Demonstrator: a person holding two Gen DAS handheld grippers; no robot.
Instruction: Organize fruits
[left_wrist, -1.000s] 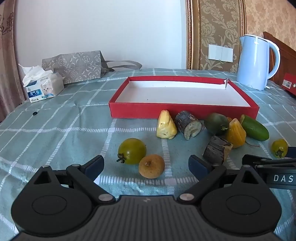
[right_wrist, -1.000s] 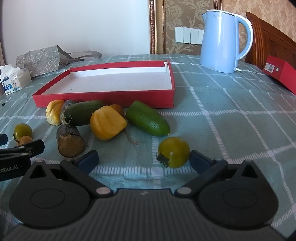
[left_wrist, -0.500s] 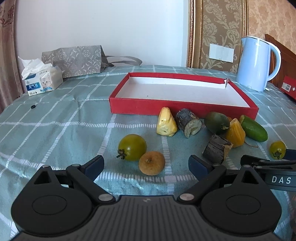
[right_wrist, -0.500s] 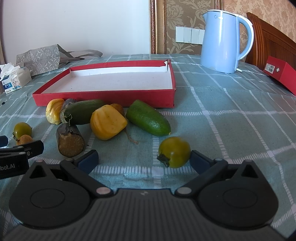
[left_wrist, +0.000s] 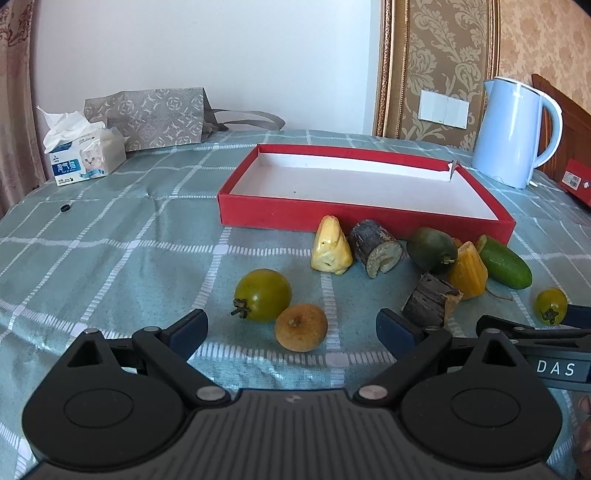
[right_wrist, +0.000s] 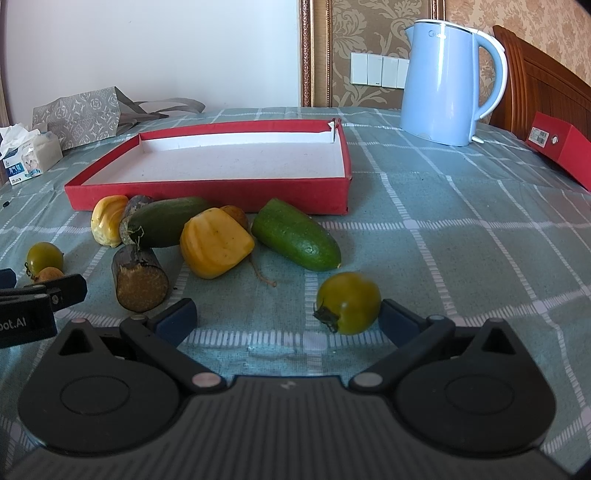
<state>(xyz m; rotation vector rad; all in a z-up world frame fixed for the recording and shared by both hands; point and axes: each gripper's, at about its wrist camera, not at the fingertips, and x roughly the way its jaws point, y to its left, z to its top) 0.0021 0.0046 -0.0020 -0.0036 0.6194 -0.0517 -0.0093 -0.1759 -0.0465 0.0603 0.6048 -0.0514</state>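
Tray (left_wrist: 280, 221): red, holds nothing | left gripper (left_wrist: 291, 328): released | right gripper (right_wrist: 288, 314): released

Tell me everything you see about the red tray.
The red tray is a shallow rectangular box, seemingly cardboard, red outside with a white lining. It holds nothing and lies flat on the checked cloth. One far corner is torn open. Fruit crowds along its near wall; whether any touches it is unclear. Neither claw is near it.
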